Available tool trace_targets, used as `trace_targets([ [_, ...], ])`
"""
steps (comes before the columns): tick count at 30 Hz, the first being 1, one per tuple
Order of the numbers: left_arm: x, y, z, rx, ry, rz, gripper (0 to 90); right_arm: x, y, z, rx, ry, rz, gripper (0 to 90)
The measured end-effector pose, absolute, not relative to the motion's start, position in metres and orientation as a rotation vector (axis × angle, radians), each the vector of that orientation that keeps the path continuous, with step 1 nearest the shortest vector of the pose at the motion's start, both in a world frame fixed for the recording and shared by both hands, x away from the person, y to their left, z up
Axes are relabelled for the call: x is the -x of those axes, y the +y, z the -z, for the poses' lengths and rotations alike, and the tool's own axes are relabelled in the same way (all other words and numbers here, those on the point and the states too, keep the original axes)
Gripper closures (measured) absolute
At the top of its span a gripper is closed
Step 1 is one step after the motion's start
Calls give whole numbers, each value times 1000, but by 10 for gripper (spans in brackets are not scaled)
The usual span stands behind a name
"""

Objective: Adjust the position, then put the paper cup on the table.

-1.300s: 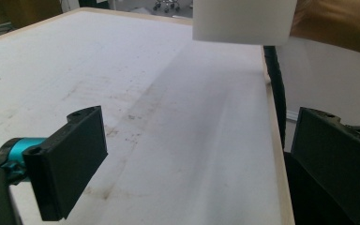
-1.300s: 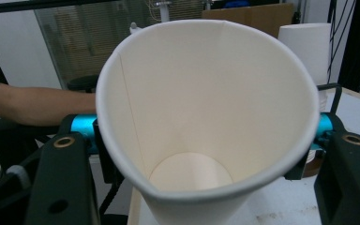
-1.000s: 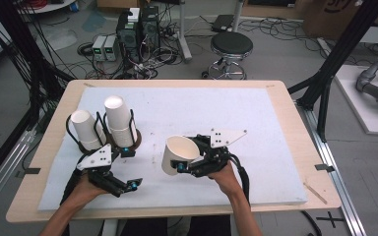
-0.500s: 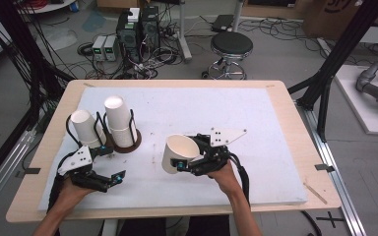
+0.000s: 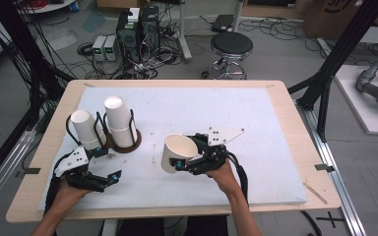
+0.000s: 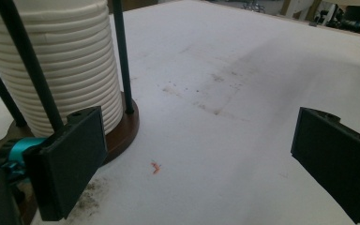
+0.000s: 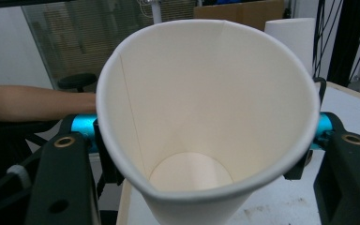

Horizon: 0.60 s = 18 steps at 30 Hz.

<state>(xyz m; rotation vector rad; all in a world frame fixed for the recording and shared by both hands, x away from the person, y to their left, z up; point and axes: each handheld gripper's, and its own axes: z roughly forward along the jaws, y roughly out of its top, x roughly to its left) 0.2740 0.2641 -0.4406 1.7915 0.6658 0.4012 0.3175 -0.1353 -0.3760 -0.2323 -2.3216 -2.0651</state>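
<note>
Nearest the person, the left tool (image 5: 109,178) sat low at about seven o'clock on the counter (image 5: 280,105), its jaws spread wide with nothing between them. In the left gripper view those two black jaws framed bare white mat (image 6: 243,84), with a small orange speck (image 6: 155,167) lying on it between them. Just past the left jaw stood the stack (image 6: 56,70) of ribbed white cups, upside down on a round brown base (image 6: 124,133) and fenced by thin black rods (image 6: 122,56).

At about six o'clock the right tool (image 5: 189,164) was clamped on a cup (image 5: 177,152), its jaws pressing the wall from both sides. That cup lay tilted on its side, held just off the mat, mouth turned toward nine o'clock. In the right gripper view the cup (image 7: 206,117) opened straight at the camera, its round bottom visible deep inside and the seam running down its inner wall, with the rim slightly squeezed out of round.

Farther off, at about ten o'clock, the holder carried two inverted stacks: a shorter one (image 5: 86,129) to the left and a taller one (image 5: 120,120) on the brown base (image 5: 133,145).

Beyond the counter, at twelve o'clock, a black stool (image 5: 231,45) stood on the floor among cables and computer boxes (image 5: 138,29).
</note>
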Motion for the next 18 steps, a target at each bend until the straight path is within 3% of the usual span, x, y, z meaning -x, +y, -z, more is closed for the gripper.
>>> trace_targets([
  [18, -276, 267, 444, -1788, 685, -411, 37, -318, -134, 374, 269, -2385, 2053, 347],
])
